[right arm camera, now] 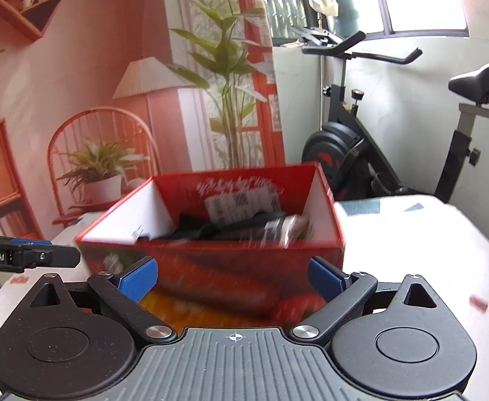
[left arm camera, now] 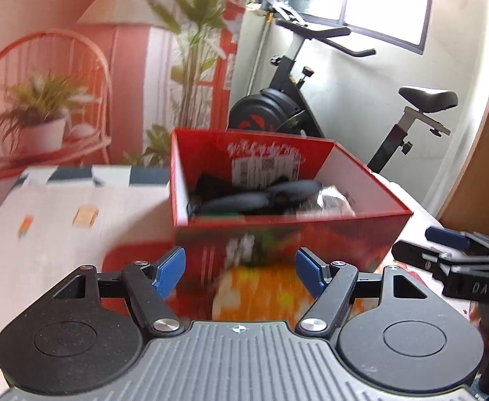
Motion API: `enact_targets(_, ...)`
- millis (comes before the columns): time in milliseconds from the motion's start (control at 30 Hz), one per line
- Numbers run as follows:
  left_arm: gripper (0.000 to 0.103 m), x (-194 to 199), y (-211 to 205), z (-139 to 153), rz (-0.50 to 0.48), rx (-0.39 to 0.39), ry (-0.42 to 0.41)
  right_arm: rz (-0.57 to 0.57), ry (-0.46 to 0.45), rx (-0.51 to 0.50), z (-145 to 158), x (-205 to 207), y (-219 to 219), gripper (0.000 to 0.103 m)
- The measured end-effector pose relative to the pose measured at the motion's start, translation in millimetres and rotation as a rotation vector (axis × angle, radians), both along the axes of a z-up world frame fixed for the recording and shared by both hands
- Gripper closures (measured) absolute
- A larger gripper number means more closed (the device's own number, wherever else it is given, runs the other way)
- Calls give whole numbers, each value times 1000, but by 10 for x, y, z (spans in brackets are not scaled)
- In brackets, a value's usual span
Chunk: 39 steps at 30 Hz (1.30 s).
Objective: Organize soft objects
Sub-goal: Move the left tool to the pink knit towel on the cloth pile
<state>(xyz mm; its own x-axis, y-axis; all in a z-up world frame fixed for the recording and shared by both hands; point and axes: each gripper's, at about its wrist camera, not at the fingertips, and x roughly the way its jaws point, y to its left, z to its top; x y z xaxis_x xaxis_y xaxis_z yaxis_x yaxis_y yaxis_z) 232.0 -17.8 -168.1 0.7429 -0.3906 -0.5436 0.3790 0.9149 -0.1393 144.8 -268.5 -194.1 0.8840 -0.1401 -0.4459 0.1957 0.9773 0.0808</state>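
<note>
Blue pads [left arm camera: 169, 269] tipped the fingers of the left gripper [left arm camera: 239, 272], and they stood released, wide apart, with nothing between them. The right gripper [right arm camera: 232, 279] likewise had its blue pads [right arm camera: 137, 279] spread wide and empty, clasping nothing.

At twelve o'clock from both grippers, just beyond the fingertips, sat a red box [left arm camera: 344, 234] with white inner walls, open at the top, resting on a pale patterned cloth [left arm camera: 60, 220]. Inside it lay the soft objects [left arm camera: 244, 200]: dark, blurred pieces heaped together, with a clear-wrapped item at the right side [right arm camera: 284, 227]. A white printed label [left arm camera: 264, 163] stood against the far inner wall beneath white script; neither could be read through the blur. The box front bore printed food pictures, also smeared.

In the left wrist view the right gripper [left arm camera: 445, 244] entered at three o'clock, its black body lettered "DAS". In the right wrist view the left gripper [right arm camera: 27, 250] showed at nine o'clock, marked "Robot.AI".

Beyond the box, at one to two o'clock, stood a black exercise bike [right arm camera: 361, 140]. From ten to twelve o'clock hung a printed backdrop [right arm camera: 111, 67] showing a lamp, chair and plants.
</note>
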Motion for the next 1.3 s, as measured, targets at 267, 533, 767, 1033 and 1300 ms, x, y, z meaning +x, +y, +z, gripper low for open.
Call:
enact_targets(267, 30, -400, 164, -343, 55, -13, 61, 23, 78, -33, -401, -421, 277, 7)
enact_targets(533, 30, -547, 263, -696, 99, -14, 142, -11, 154, 15, -552, -713, 198, 6)
enact_targets(767, 43, -510, 298, -805, 121, -38, 188, -52, 214, 56, -663, -881, 145, 6)
enact_targets(1033, 43, -519, 259, -859, 109, -9, 197, -119, 241, 38, -789, -845, 58, 15)
enact_targets(1300, 43, -537, 252, -897, 111, 3, 200, -114, 312, 23, -951, -760, 63, 11)
